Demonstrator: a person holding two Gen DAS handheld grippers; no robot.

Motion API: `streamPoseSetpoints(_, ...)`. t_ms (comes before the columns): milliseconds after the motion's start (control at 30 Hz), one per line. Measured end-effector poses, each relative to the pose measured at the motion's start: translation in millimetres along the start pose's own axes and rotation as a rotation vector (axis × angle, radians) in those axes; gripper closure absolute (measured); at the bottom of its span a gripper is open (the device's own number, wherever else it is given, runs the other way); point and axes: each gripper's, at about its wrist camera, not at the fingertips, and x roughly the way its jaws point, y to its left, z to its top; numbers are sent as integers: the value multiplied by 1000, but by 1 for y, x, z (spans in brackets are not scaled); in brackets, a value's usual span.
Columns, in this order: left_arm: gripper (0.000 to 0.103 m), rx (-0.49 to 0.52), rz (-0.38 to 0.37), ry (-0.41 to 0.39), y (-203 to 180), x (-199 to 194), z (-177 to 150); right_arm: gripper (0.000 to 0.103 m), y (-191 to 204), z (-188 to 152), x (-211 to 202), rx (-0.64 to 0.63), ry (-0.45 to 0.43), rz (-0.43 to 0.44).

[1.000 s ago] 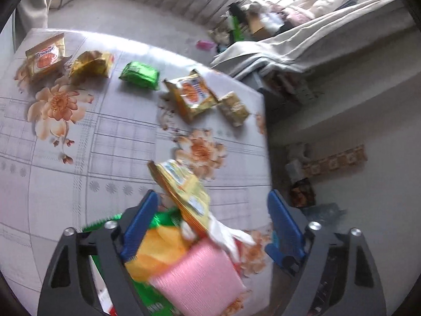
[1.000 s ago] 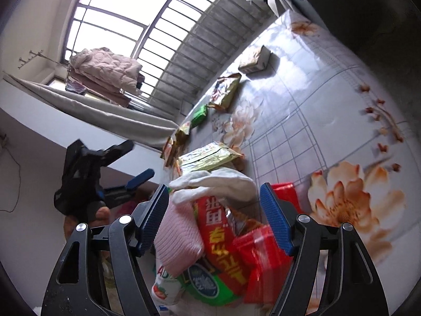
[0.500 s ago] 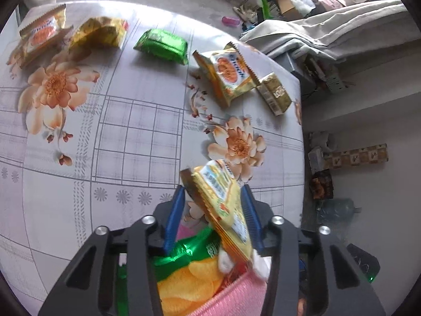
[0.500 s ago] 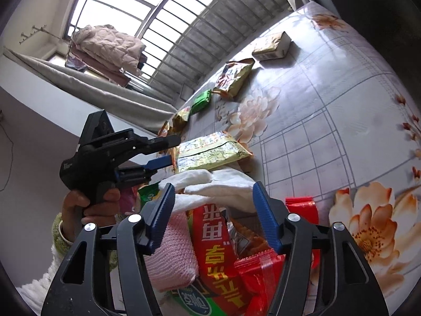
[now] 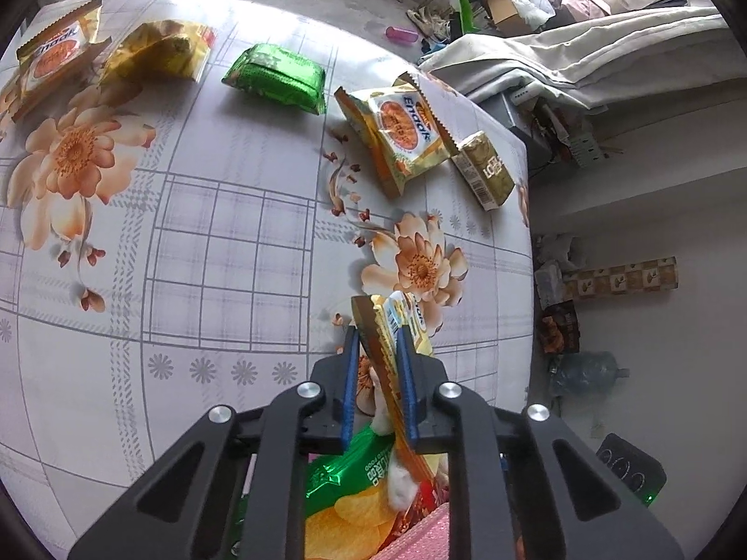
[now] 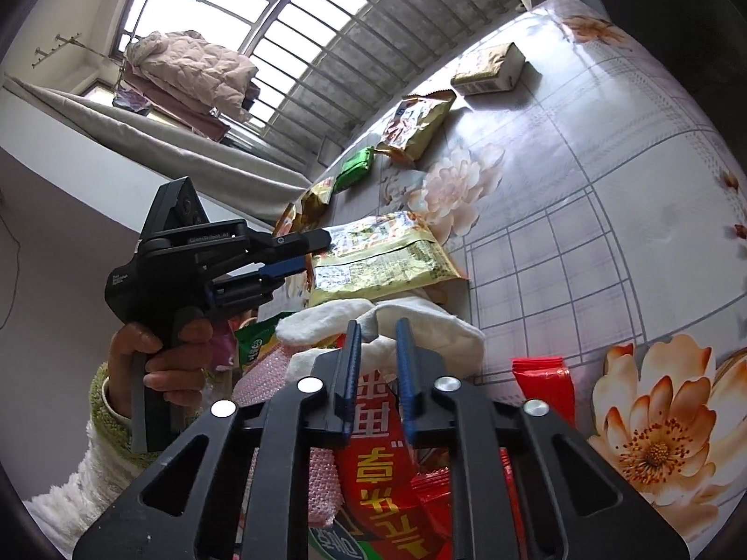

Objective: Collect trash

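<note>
Left gripper (image 5: 378,345): jaws closing, blue pads clamped on the edge of a yellow snack wrapper (image 5: 397,326), which stands on edge between them above the trash pile (image 5: 355,490); seen from the right wrist view the same gripper (image 6: 308,252) grips that wrapper (image 6: 383,256) at its left end, held by a hand (image 6: 158,359) in a fuzzy white and green sleeve (image 6: 93,443); Right gripper (image 6: 378,331): jaws closing, pads pinching a fold of white cloth (image 6: 420,322) that lies on top of the pile; Pile, at the near table edge: red wrapper with printed characters (image 6: 378,480), pink knitted cloth (image 6: 322,476), green chip bag (image 5: 345,476); Floral tablecloth (image 5: 233,242), remaining items spread well apart along the far side: orange-print snack bag (image 5: 401,130), small tan box (image 5: 485,172) just beside it, green foil packet (image 5: 275,77), crumpled gold wrapper (image 5: 158,53), second orange-print bag (image 5: 51,60) at the far left corner; Loose red wrapper (image 6: 544,387) flat on the cloth to the right of the pile
</note>
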Motion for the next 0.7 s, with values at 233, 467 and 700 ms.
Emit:
streamPoseSetpoints(233,92,-1,-59,-47,-7,-16,-1,100,3,4,-9,-10,-42,12)
streamPoseSetpoints(467,94,15,-133,-117,-20,-44,-2,103,13,11,-25,-44,-90,38)
streamPoseSetpoints(700,94,47,-154,-164,-28,-62,-10,78,14,8,-32,-63,-94,8)
